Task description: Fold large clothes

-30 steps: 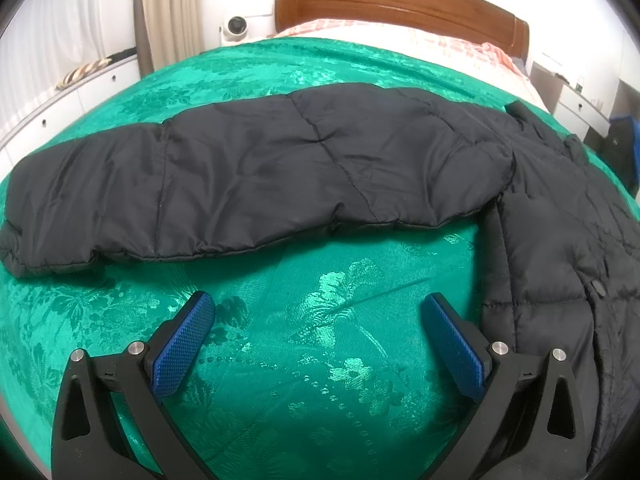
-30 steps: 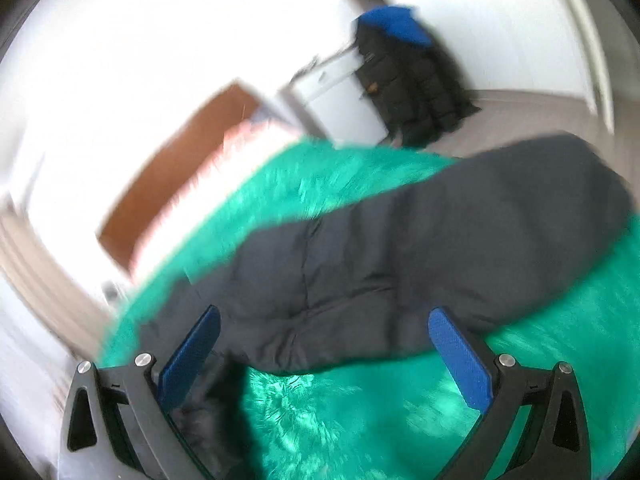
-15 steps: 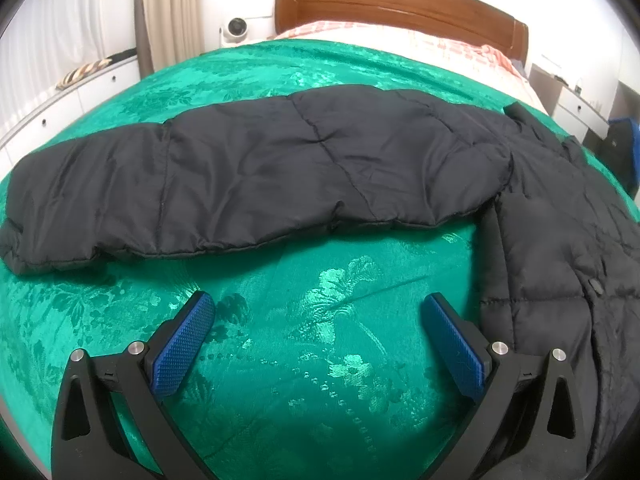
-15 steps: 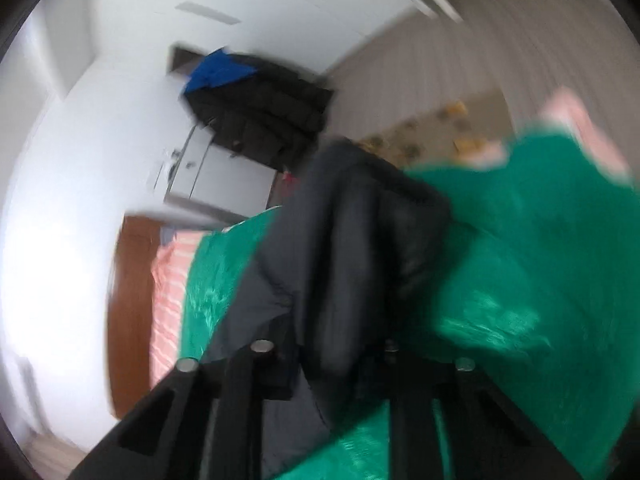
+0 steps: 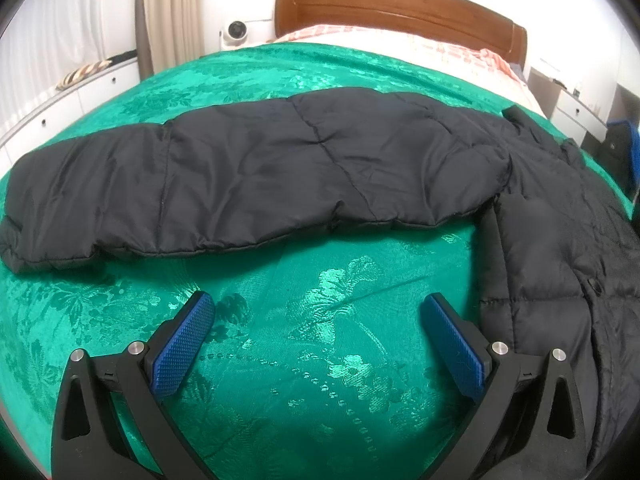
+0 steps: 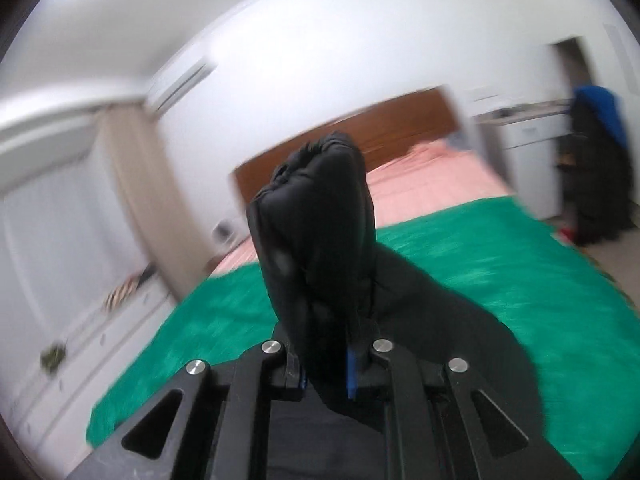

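A black padded jacket [image 5: 560, 248] lies on a green bedspread [image 5: 312, 360]. One sleeve [image 5: 256, 184] stretches flat to the left across the bed. My left gripper [image 5: 318, 320] is open and empty, just above the bedspread, below that sleeve and left of the jacket body. My right gripper [image 6: 326, 364] is shut on the other sleeve's cuff end [image 6: 316, 232] and holds it up above the bed; the sleeve sticks up between the blue pads. The right wrist view is blurred.
A wooden headboard [image 5: 400, 4] and pink sheet [image 5: 420, 44] are at the far end. White drawers [image 5: 60, 108] run along the left wall. A nightstand [image 5: 576, 108] stands at the right. Dark clothes [image 6: 600, 168] hang by the far right wall.
My right gripper closed on the other sleeve's end, lifted it off the bed and swung round toward the headboard. My left gripper has stayed still and open.
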{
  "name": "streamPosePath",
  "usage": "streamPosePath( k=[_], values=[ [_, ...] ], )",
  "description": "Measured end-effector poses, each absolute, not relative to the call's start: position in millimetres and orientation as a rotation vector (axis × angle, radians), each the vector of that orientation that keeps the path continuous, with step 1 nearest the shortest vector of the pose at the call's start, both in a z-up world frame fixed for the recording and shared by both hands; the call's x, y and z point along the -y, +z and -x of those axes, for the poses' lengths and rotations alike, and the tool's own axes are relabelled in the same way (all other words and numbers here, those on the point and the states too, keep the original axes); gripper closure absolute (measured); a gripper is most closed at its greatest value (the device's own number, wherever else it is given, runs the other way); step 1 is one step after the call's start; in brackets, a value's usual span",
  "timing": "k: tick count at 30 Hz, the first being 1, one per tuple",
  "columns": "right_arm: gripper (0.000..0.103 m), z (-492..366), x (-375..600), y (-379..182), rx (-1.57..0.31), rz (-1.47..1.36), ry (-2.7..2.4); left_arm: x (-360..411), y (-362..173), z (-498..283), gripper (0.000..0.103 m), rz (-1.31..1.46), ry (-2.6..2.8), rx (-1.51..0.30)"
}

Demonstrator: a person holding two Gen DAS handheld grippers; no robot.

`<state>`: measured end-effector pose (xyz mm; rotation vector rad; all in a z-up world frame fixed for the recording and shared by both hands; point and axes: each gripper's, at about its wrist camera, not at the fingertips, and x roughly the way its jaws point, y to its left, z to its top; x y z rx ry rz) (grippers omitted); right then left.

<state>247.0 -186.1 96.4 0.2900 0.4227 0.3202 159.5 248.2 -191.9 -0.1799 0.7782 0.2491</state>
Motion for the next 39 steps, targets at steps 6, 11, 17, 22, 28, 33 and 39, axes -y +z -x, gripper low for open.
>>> streamPosePath(
  k=[6,11,17,22,28,33,39],
  values=[
    [0.019,-249.0,58.9,2.0,-0.619,-0.260,0.484,-247.4,-192.1,-159.3,0.000,0.182,0.246,-0.776],
    [0.019,-187.5,76.2,-56.9,-0.659,-0.188,0.509,-247.8,-192.1,-157.4,0.000,0.191,0.238,-0.763],
    [0.015,-137.9,204.4,-80.3,-0.583,-0.154,0.234,-248.4,-192.4,-155.4,0.000,0.189,0.238,-0.762],
    [0.010,-120.6,319.7,-90.7,-0.521,-0.191,-0.137,-247.1,-192.6,-156.6,0.000,0.181,0.246,-0.766],
    [0.010,-132.5,408.3,-132.0,-0.597,-0.236,-0.351,-247.3,-193.1,-156.9,0.000,0.180,0.248,-0.767],
    [0.009,-138.3,426.4,-173.3,-0.694,-0.279,-0.368,-247.4,-193.1,-156.8,0.000,0.180,0.247,-0.767],
    [0.001,-146.5,427.1,-190.7,-0.724,-0.245,-0.373,-248.7,-193.7,-156.4,0.000,0.187,0.245,-0.761]
  ],
)
